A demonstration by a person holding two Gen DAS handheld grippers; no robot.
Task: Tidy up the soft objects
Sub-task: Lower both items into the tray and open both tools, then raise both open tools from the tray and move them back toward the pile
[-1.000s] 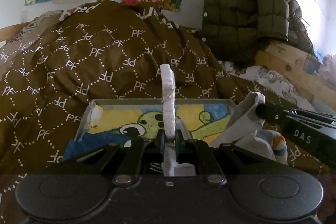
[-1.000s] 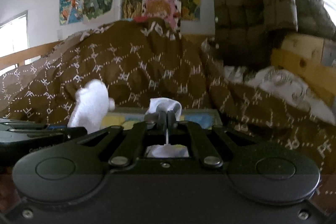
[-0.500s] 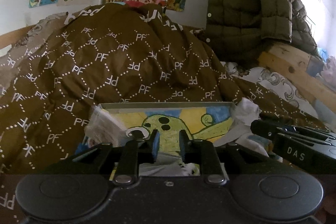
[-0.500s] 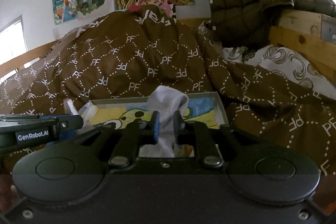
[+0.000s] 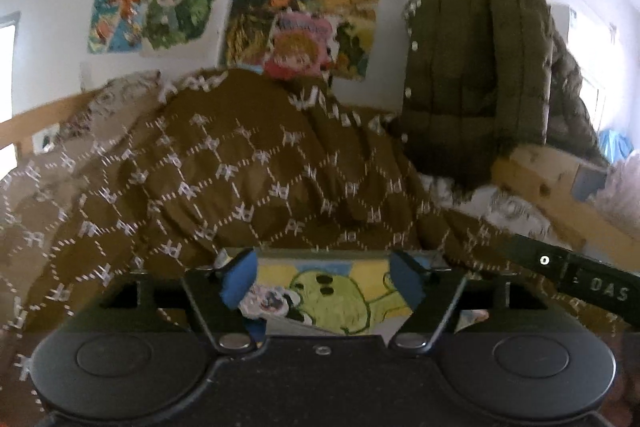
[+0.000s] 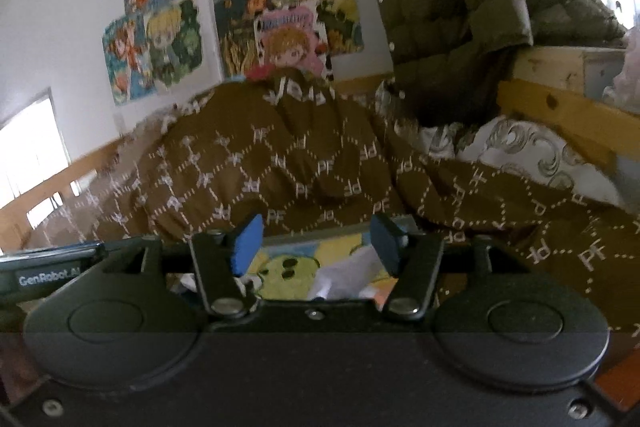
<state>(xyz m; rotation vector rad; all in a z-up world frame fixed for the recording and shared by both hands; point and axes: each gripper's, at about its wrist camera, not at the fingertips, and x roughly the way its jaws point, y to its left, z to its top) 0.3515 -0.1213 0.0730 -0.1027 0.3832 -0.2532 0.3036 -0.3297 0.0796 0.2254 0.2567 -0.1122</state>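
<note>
Right now the soft white cloth [image 6: 346, 277] lies crumpled in the shallow tray [image 6: 394, 225] with the yellow and green cartoon lining, just below and ahead of your right gripper [image 6: 316, 245]. A second white bundle [image 5: 266, 301] sits at the tray's left side, close under your left gripper [image 5: 320, 277]. Both pieces look light and limp, so expect them to sag, unfold and trail when lifted instead of keeping any shape. They should not slip much against the blue pads [image 6: 248, 245], but a thin edge alone may pull free. Take each one where the folds bunch thickest, near the middle of the heap, and pinch several layers at once. Nothing here looks fragile, so a firm squeeze seems safe.

Your right gripper is spread wide with nothing between its fingers, and so is your left; neither touches the cloth as far as the views show. The right tool's arm [image 5: 592, 285] crosses the left view's right edge, so the two are near each other.

Around the tray, a brown patterned duvet [image 5: 240, 187] is heaped on the bed, a green quilted jacket [image 5: 476, 67] hangs over the wooden frame [image 6: 560, 107], and cartoon posters [image 5: 160, 11] cover the wall.
</note>
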